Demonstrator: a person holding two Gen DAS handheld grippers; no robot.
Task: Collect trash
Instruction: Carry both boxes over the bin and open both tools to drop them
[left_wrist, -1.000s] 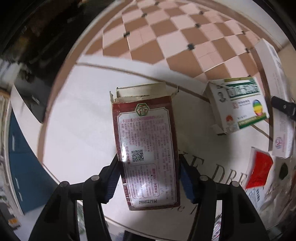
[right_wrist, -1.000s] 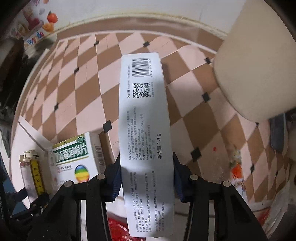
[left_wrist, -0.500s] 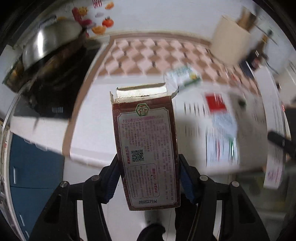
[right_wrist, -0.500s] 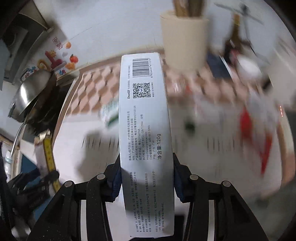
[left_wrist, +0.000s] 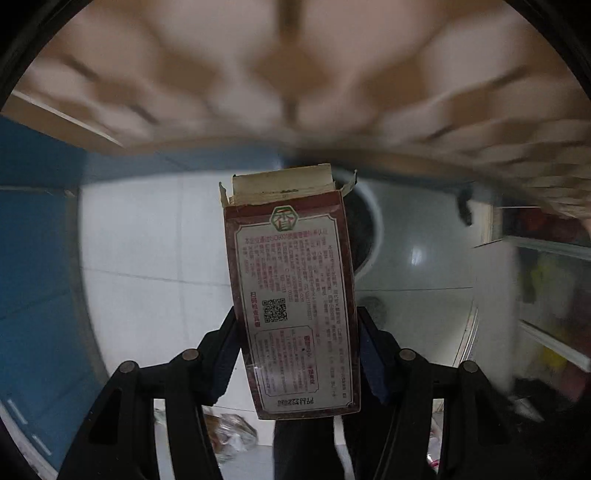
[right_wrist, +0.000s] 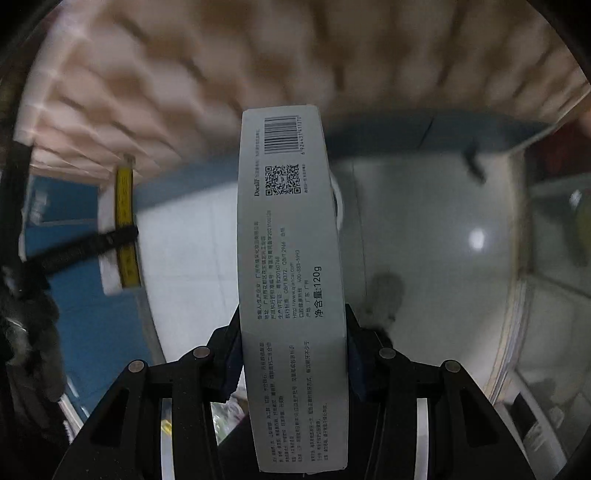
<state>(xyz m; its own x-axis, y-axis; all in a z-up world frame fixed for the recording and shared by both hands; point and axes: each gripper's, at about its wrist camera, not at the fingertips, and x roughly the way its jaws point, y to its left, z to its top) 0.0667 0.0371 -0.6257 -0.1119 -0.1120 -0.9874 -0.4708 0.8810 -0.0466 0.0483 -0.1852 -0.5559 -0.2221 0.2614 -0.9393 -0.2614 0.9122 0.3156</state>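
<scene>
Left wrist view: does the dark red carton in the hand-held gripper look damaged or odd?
Yes. The dark red carton has its top end open, with ragged, torn flap edges at both corners. Otherwise it sits straight.

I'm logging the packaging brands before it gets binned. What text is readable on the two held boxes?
"Doclir", "120g", "400-883-5993", plus a barcode and QR code: white box in the right gripper.
"香" in a hexagon, plus a QR code: dark red box in the left gripper.
Remaining fine print: too small to read.
</scene>
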